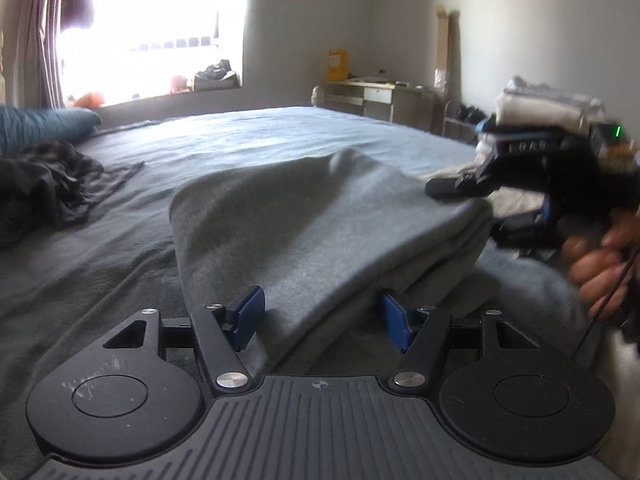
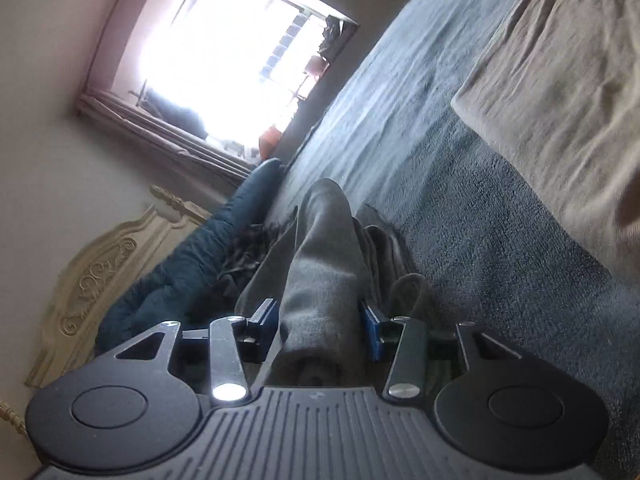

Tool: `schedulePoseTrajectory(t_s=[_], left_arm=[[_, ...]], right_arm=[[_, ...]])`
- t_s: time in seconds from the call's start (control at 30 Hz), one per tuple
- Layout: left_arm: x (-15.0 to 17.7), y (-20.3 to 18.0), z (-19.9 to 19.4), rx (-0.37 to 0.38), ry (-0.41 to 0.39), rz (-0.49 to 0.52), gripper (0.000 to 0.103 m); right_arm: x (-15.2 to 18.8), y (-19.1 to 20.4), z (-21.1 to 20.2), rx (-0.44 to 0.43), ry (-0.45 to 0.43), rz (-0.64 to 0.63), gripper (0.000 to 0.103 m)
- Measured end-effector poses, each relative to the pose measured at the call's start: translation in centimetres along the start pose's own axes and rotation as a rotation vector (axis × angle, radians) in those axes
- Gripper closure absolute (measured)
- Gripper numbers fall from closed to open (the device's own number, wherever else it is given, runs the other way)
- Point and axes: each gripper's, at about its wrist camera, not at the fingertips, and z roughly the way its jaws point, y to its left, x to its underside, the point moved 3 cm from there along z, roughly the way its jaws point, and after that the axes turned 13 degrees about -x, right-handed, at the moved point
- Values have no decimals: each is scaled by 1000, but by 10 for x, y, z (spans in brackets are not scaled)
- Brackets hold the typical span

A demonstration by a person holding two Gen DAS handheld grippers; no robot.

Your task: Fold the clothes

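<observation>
Grey fleece garment (image 1: 320, 216) lies half-folded at the middle of the bed (image 1: 280, 132), its near hem running between my left gripper (image 1: 324, 316), whose fingers (image 1: 250, 318) stand well apart and press on nothing, so I judge I have just laid that edge down to finish a fold. My right gripper (image 2: 320, 330) meets the same cloth from three o'clock with a rolled fold of it between its fingers; they are only partly closed, and whether the pads press the cloth I cannot tell. Dark clothes (image 1: 52, 184) wait at nine o'clock.
</observation>
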Motion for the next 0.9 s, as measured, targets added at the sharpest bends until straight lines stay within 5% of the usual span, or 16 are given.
schedulePoseTrajectory(t_s=[0.07, 0.2, 0.4, 0.5, 0.67, 0.8, 0.9], left_arm=[[1, -1, -2, -1, -14, 4, 43], [6, -1, -6, 28, -24, -4, 44], [11, -4, -11, 44, -22, 20, 44], [3, 5, -29, 94, -71, -37, 42], [-12, 15, -25, 89, -115, -164, 41], [1, 8, 11, -10, -19, -154, 43], [25, 2, 25, -30, 24, -158, 41]], right_arm=[[1, 12, -2, 6, 21, -61, 80], [17, 26, -27, 22, 17, -136, 82], [18, -21, -38, 29, 8, 25, 73], [5, 6, -55, 87, -38, -136, 59], [1, 73, -51, 150, -53, -505, 67], [27, 96, -30, 127, -66, -763, 74], [52, 51, 7, 235, 180, -757, 75]])
